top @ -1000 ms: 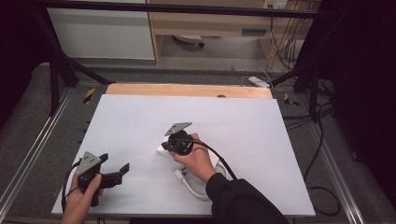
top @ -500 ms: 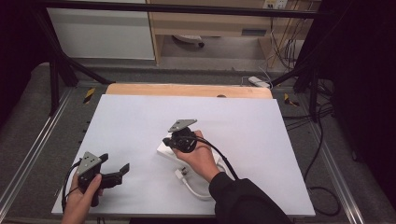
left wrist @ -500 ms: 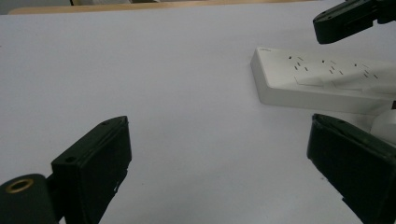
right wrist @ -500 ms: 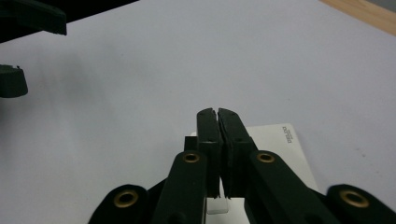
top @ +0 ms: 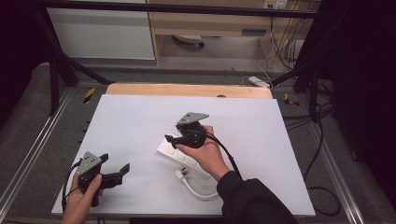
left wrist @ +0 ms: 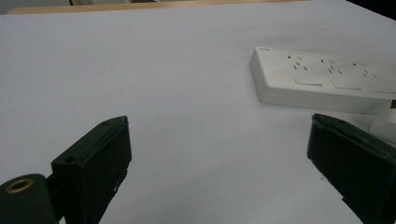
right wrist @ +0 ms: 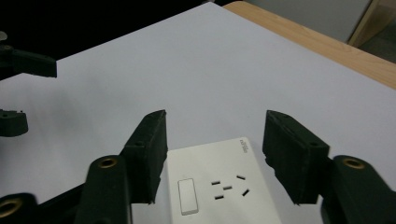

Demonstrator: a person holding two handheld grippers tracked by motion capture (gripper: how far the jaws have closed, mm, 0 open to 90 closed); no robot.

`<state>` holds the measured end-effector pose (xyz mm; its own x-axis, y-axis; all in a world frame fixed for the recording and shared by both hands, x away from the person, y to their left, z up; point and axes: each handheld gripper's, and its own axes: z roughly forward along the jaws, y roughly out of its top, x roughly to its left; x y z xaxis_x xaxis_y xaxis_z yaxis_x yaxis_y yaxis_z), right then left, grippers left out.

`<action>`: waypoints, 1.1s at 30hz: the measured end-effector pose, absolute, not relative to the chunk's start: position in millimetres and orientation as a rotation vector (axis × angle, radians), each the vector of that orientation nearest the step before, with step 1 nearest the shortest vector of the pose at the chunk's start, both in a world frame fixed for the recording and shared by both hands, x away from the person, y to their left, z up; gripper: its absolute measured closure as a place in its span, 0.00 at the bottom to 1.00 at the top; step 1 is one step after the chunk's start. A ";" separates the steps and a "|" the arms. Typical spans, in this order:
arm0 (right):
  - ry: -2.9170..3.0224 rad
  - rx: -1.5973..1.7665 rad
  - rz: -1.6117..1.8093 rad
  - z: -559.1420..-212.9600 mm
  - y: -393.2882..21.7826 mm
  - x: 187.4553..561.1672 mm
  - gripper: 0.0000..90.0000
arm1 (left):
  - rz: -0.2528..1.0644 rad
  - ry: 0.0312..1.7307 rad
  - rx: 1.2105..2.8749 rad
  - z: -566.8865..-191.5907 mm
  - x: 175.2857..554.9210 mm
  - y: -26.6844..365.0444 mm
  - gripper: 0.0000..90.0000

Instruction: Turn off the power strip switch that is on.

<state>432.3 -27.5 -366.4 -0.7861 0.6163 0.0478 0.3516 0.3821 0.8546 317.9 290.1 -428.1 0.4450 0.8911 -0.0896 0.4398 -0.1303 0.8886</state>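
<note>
A white power strip (top: 169, 150) lies slantwise near the middle of the white table top (top: 140, 116). Its white cord (top: 198, 191) curls toward the front, and a white plug (top: 182, 175) lies beside the strip. My right gripper (top: 175, 136) hovers over the strip's far end, open. In the right gripper view, the switch end of the strip (right wrist: 219, 191) lies below and between the jaws of the gripper (right wrist: 215, 126). My left gripper (top: 114, 163) rests at the front left, open and empty. The left gripper view has the strip (left wrist: 327, 79) ahead to the right of the gripper (left wrist: 217, 135).
A wooden board edge (top: 187, 90) runs along the table's far side. Metal frame rails (top: 28, 154) flank the table. Cables (top: 322, 140) hang on the floor to the right, and shelving stands behind.
My right gripper has shifted a little to the right and farther back above the power strip. The left gripper has stayed put.
</note>
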 end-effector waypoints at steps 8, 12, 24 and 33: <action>2.321 0.884 1.375 -353.9 -43.0 430.1 0.17 | 0.594 1.149 1.748 -428.3 317.8 290.1 0.07; 2.279 0.904 1.402 -347.6 -52.5 429.2 0.09 | 0.594 1.147 1.750 -428.3 318.1 290.1 0.07; 2.217 0.887 1.464 -329.4 -83.7 423.3 0.05 | 0.591 1.147 1.749 -428.4 318.0 290.2 0.07; 2.099 0.901 1.458 -322.6 -114.1 417.1 0.07 | 0.595 1.152 1.739 -428.6 318.5 291.5 0.07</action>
